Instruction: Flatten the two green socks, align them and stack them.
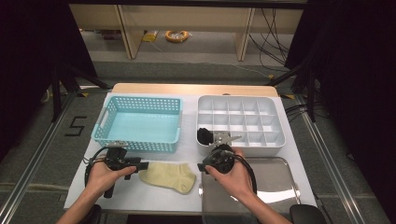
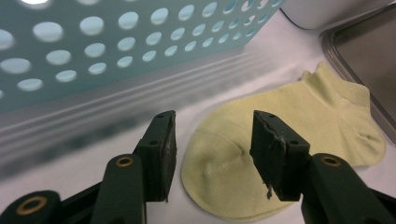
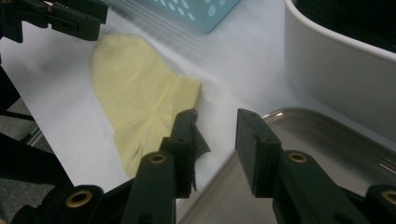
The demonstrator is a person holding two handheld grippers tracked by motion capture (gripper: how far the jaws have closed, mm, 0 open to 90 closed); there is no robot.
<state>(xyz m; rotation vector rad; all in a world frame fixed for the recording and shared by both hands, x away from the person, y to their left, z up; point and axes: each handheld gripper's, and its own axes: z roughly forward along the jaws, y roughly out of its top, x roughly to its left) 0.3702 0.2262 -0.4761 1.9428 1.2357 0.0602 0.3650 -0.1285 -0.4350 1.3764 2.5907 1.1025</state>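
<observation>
Both claws stand apart, empty: left claw (image 2: 212, 154) straddles the sock (image 2: 280, 140) toe, right claw (image 3: 215, 149) beside its cuff. Next: pinch the sock.

One pale yellow ankle sock (image 1: 169, 176). One light blue perforated plastic basket (image 1: 138, 123). One white plastic divided organizer box (image 1: 240, 121), one black bundle (image 1: 204, 135) inside. One shiny steel tray (image 1: 266, 182). Two black hand-held grippers: left (image 1: 143, 165), right (image 1: 203, 167).

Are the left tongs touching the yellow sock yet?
Cannot tell. In the left gripper view the left tongs stand open around the yellow sock's toe end, but whether the pads rest on the fabric or hover above it is unclear.
</observation>
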